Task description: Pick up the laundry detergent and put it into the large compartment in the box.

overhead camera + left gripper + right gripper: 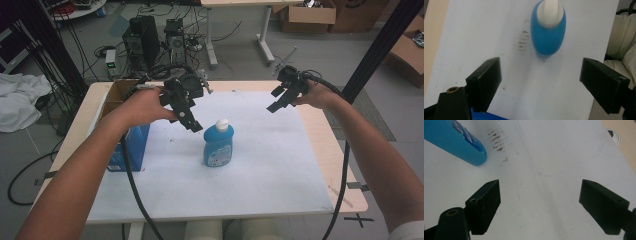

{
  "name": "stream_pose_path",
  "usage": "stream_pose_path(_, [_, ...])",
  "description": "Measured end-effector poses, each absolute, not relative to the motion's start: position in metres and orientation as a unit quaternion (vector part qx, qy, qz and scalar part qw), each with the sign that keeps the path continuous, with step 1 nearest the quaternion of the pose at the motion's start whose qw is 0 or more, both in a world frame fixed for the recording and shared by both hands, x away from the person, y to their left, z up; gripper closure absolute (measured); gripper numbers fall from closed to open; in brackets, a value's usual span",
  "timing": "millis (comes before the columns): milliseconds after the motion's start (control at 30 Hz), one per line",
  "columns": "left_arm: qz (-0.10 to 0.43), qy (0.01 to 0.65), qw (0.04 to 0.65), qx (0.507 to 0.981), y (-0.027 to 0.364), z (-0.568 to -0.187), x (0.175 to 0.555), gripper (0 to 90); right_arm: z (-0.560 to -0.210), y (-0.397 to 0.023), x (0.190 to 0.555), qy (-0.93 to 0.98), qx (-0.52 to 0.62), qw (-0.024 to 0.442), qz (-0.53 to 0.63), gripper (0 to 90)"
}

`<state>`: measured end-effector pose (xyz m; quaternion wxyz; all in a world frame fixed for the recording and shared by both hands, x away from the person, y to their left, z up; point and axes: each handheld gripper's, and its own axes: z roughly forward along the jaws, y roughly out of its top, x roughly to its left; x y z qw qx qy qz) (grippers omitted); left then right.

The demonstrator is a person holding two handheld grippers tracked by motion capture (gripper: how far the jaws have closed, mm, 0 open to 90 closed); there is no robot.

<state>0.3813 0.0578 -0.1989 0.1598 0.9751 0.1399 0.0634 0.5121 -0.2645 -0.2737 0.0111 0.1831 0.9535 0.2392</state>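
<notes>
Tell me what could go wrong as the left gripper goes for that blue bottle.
The blue bottle stands upright and unsupported on the white sheet, so a sideways nudge from the open left gripper may tip it. Its smooth, rounded body could slip between the jaws. The right gripper hovers apart, also open, too far off to steady it.

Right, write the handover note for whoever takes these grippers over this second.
Left gripper: open, empty, hovering just up and left of the blue bottle, with the bottle's white cap ahead between its jaws.
Right gripper: open, empty, in the air over the white mat, well right of the bottle.
Bottle: upright near the mat's middle, untouched.
Blue box: at the mat's left edge.
Done: no grip yet.
Left: probably close in on the bottle and grasp it.
</notes>
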Motion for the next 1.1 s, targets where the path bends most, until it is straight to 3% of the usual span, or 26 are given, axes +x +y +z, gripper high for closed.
stream_pose_path(1100, [0.054,0.143,0.148,0.977,0.013,-0.203,0.39,17.8,-0.271,-0.266,0.509,0.954,0.181,0.013,0.239,17.2])
